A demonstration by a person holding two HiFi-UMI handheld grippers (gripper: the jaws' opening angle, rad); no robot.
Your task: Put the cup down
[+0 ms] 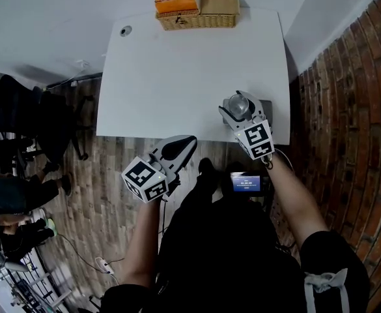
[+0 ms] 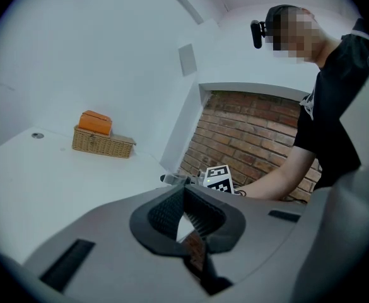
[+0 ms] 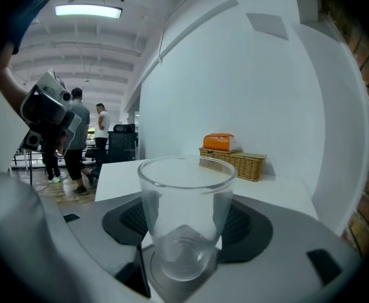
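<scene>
While the left hand-held gripper point(image 1: 187, 141) is closed, the right point(image 1: 238, 105) pinches the half-hidden cup point(image 3: 185, 197).

Clear cup point(image 3: 185, 213), upright, empty, in R tongs point(image 1: 238, 109).

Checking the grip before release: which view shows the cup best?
Right gripper view: the clear cup stands upright between the jaws of the right tool. Head view shows just its top; left gripper view, barely anything.
</scene>
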